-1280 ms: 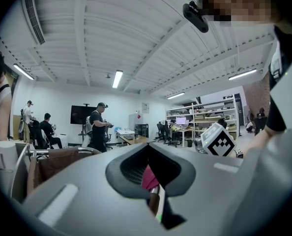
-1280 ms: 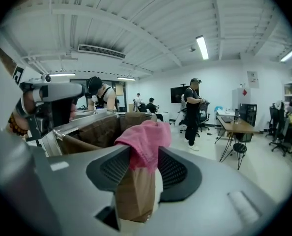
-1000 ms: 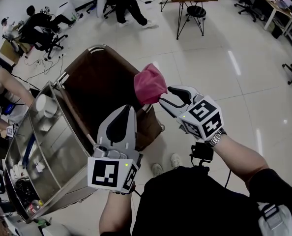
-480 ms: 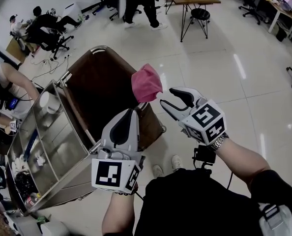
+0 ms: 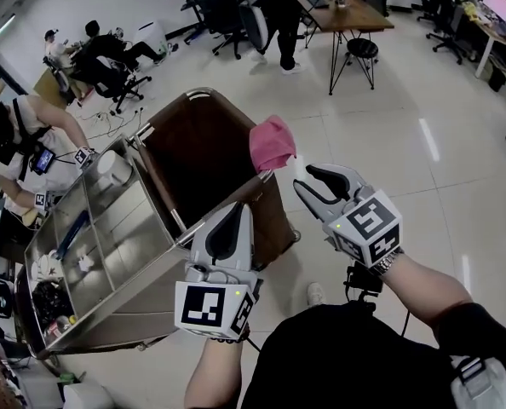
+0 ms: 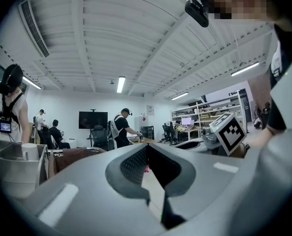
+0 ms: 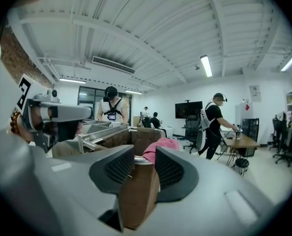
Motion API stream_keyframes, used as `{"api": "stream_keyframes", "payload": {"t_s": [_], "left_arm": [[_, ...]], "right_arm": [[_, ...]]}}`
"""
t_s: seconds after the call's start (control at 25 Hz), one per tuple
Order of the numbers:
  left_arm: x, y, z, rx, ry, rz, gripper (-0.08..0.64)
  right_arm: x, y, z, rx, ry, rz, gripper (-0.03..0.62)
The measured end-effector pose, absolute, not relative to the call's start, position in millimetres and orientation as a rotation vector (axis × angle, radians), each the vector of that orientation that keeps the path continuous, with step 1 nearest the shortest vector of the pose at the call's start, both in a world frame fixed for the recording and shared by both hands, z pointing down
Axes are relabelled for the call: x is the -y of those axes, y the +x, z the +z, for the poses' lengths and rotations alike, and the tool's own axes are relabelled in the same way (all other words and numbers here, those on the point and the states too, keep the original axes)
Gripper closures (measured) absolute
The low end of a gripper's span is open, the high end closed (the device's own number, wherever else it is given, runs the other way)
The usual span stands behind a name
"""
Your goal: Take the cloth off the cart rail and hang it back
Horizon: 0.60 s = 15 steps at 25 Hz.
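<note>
A pink cloth (image 5: 273, 143) hangs over the corner of the cart rail (image 5: 193, 97), above the brown bag (image 5: 198, 147) of the steel cart. It also shows as a pink cloth (image 7: 161, 144) beyond the right jaws. My right gripper (image 5: 304, 180) hovers just right of and below the cloth, apart from it. Its jaws are closing with nothing between them, and in the right gripper view (image 7: 145, 155) only the cart's brown side shows in the gap. My left gripper (image 5: 234, 211) is held over the cart's near edge, shut and empty, as the left gripper view (image 6: 147, 149) confirms.
The cart's steel tray (image 5: 108, 245) holds a white cup (image 5: 115, 167) and small items. A person (image 5: 19, 143) stands at its far left. More people sit and stand at the back near a desk (image 5: 347, 11) with a stool (image 5: 361, 49). Tiled floor lies to the right.
My right gripper has drawn back from the cloth's lower edge and its jaws have narrowed. The cloth stays on the rail. The left gripper has barely moved.
</note>
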<state>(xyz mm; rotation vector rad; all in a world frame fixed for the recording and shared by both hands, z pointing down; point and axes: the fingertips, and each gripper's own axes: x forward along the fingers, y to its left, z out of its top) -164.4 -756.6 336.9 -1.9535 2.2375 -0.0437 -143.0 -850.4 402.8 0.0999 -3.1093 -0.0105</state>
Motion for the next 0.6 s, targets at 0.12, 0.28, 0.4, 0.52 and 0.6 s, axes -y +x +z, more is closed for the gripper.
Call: {"api": "stream_keyframes", "payload": {"t_s": [0.12,0.28,0.4,0.52,0.6], "left_arm": [[728.6,-147.1,331.4,-2.228,-1.946,-0.045,0.555],[691.0,-127.6,330.6,-2.226,-1.939,-0.036,0.555],[665.1,-110.5,332.5,-2.229,-1.937,-0.021,0.555],[645.8,-93.3,336.6,-2.226,-1.946,-0.005,0.555],[636.4,-84.8,341.1,-2.231,-1.952,0.011,0.555]], "right_arm": [[821.0,-124.7,388.3,3.143,0.120,-0.035,0.496],[777.8,-102.3,374.1,3.178,0.133,-0.063,0.537],[746.3,-84.4,367.3,3.188,0.132,-0.091,0.558],[722.6,-66.9,360.5,3.200,0.140,-0.113,0.578],[709.6,-57.2,356.6,3.205,0.141,-0.123,0.583]]}}
